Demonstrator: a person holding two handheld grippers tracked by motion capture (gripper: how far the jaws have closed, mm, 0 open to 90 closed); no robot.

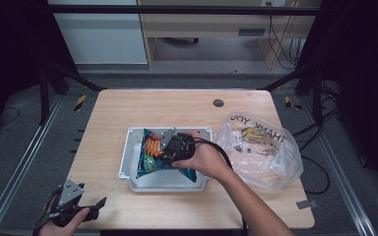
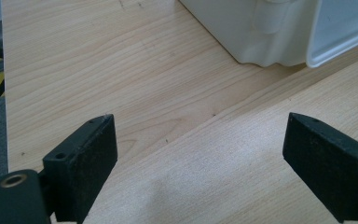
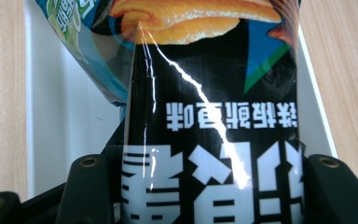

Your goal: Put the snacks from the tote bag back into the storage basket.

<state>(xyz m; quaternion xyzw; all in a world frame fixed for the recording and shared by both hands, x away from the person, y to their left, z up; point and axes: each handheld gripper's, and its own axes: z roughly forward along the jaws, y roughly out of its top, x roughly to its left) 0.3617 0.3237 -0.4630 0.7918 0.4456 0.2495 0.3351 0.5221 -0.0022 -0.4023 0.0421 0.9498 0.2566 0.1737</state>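
A black snack bag with white print stands between the jaws of my right gripper, which is shut on it. Under it a blue snack bag lies in the white tray. From above, my right gripper hovers over the tray, with the blue bag at its left. My left gripper rests at the table's front left corner. Its jaws stand wide open over bare wood, with nothing between them, and a corner of the tray lies ahead.
A clear plastic "THANK YOU" shopping bag holding items sits right of the tray. A round cable hole is at the table's back. Black frame posts flank the wooden table.
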